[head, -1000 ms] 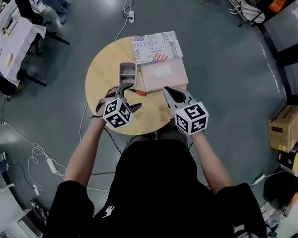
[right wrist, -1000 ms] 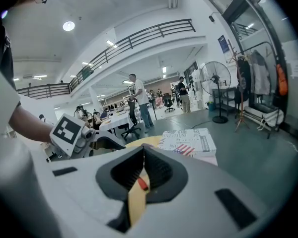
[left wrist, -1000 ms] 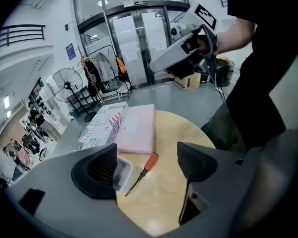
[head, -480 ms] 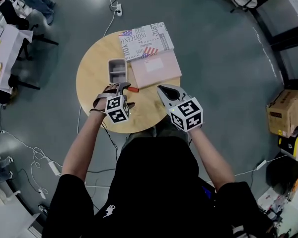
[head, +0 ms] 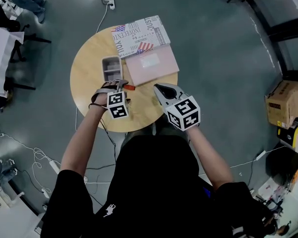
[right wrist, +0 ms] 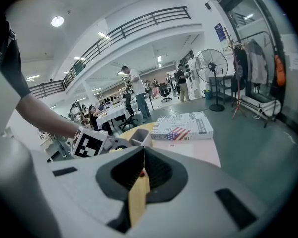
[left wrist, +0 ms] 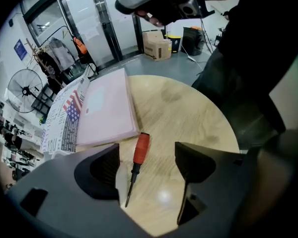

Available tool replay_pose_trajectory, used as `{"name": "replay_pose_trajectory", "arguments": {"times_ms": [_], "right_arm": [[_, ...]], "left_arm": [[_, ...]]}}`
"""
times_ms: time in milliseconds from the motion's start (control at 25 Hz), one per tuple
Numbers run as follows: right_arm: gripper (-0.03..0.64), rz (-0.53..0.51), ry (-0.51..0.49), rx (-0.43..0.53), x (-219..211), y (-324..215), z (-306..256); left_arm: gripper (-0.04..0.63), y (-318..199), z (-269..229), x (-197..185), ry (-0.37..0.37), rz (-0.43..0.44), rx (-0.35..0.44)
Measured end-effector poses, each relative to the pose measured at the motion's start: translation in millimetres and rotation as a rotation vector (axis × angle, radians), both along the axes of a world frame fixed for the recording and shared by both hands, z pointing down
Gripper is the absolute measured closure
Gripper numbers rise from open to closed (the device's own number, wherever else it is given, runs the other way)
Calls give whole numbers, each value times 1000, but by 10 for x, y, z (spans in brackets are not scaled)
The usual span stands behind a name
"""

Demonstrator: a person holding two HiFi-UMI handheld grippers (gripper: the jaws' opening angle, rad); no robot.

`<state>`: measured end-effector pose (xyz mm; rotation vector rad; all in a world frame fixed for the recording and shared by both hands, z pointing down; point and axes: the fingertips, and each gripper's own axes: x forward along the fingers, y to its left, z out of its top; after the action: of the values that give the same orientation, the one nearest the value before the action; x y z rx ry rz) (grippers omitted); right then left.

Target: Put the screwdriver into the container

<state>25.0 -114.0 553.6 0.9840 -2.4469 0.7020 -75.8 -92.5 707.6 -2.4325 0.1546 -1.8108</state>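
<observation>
A screwdriver [left wrist: 140, 148] with a red handle lies on the round wooden table [left wrist: 188, 108], just in front of the pink box [left wrist: 107, 108]. My left gripper [left wrist: 148, 155] points steeply down over it. Its jaws are open and have just been closing a little; the screwdriver lies between them, nearer the left jaw, with neither pad pressing on it. In the head view the red handle [head: 129, 87] shows beside the left gripper [head: 120, 86]. The grey container [head: 111, 68] stands just beyond. My right gripper [head: 161, 89] hovers to the right, shut and empty [right wrist: 143, 150].
A flag-printed box [head: 139, 33] lies at the table's far edge behind the pink box [head: 151, 63]. Bare tabletop [head: 87, 88] lies left of the container. The grey floor around holds cables, a cardboard box [head: 283, 108] and distant desks.
My left gripper has come down toward the table and now straddles the screwdriver. The right gripper has sunk slightly beside it.
</observation>
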Motion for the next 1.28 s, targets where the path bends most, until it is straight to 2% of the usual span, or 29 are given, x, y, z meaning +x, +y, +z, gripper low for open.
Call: {"name": "replay_pose_trajectory", "arguments": {"times_ms": [440,720,1280], "right_arm": [[614,15,-6,-26,37,-74,85],[614,19,-5,-39,84,-99,130],[614,11,-11,-41,111,-123,149]], "left_arm": [[328,-44,200,39,-68,35,-5],[342,-64,259,49,-102,35,0],[435,-128,386,40,-182,42,65]]}}
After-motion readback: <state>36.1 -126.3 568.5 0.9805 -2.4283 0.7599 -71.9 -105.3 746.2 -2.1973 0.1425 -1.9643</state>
